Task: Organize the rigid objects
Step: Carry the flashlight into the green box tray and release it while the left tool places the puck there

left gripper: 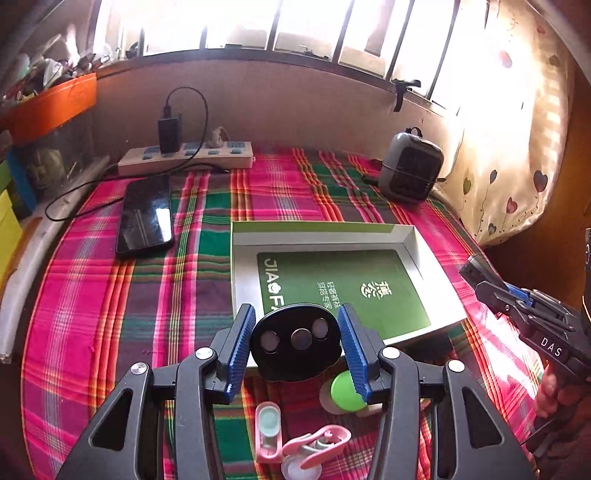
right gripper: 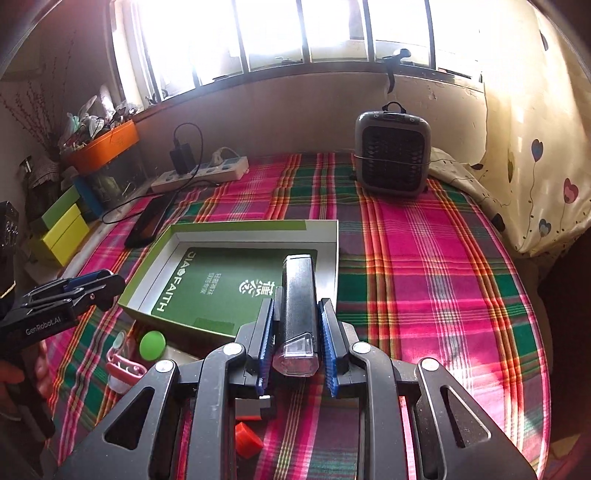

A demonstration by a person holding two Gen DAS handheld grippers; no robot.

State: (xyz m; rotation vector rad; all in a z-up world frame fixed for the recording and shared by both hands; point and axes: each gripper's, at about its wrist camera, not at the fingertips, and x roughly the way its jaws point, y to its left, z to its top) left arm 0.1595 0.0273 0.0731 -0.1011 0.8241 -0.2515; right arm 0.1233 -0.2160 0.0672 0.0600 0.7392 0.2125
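Green-rimmed shallow box (right gripper: pixel 207 230) holds only a green card (right gripper: pixel 221 284). Left gripper (left gripper: pixel 296 336) clamps a black oval disc (left gripper: pixel 295 341) at its near edge; right gripper (right gripper: pixel 297 339) grips a black bike light (right gripper: pixel 297 295) over its near corner.

Daylight is pouring through my window (left gripper: pixel 280 26) at twelve o'clock, blowing out the panes. Glare is washing over the curtain (left gripper: pixel 517 122) at two o'clock. Fisheye is bending the edges; corners are going dark, and near parts are blurring slightly.
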